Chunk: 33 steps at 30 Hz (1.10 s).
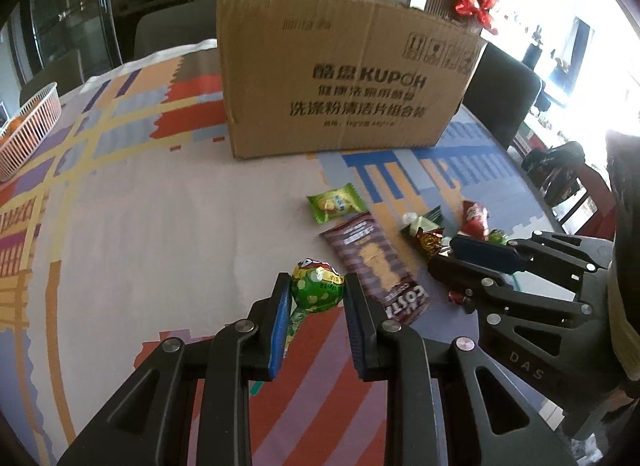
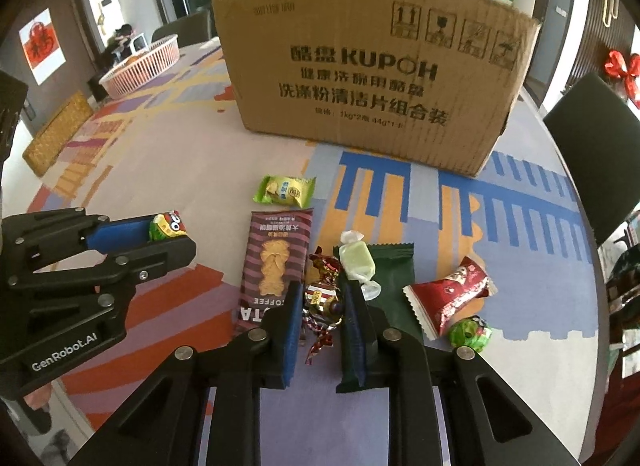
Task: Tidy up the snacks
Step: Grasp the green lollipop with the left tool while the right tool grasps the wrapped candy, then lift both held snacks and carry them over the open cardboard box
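The left hand-held gripper (image 1: 316, 290) is clamping a green-wrapped lollipop (image 1: 317, 286), its round head sitting between the blue pads above the bench (image 1: 160, 225). The right hand-held gripper (image 2: 322, 306) is closing around a gold-and-red foil candy (image 2: 322, 300) lying on the bench, just beside a striped brown biscuit packet (image 2: 276, 250). A cardboard box (image 2: 360, 77) is standing behind the scattered snacks.
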Available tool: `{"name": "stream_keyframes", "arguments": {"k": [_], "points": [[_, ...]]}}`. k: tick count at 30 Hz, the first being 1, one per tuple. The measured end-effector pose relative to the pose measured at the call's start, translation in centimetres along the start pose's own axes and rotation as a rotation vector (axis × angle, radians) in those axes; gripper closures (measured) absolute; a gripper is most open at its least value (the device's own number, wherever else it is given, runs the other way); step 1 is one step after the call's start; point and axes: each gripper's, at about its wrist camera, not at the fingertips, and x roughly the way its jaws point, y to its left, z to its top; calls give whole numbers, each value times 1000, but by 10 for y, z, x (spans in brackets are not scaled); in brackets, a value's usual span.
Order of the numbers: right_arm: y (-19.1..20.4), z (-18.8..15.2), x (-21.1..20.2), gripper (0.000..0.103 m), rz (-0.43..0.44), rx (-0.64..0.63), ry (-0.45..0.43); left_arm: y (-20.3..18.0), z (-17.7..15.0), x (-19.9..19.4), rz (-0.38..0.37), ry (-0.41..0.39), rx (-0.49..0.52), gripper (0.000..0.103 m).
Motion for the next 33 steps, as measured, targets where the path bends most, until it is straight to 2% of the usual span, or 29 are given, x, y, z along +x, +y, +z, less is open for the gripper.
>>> {"name": "stream_keyframes", "arguments": {"k": [9, 23, 28, 33], "points": [[-7, 7, -42, 80, 11, 3, -105, -16, 14, -36, -10, -83, 3, 76], [-21, 43, -100, 80, 19, 22, -283, -35, 62, -92, -13, -262, -2, 76], [-29, 61, -118, 80, 26, 37, -342, -39, 81, -101, -20, -296, -6, 76], [-36, 81, -131, 80, 7, 41, -392, -38, 101, -102, -43, -298, -24, 76]]}}
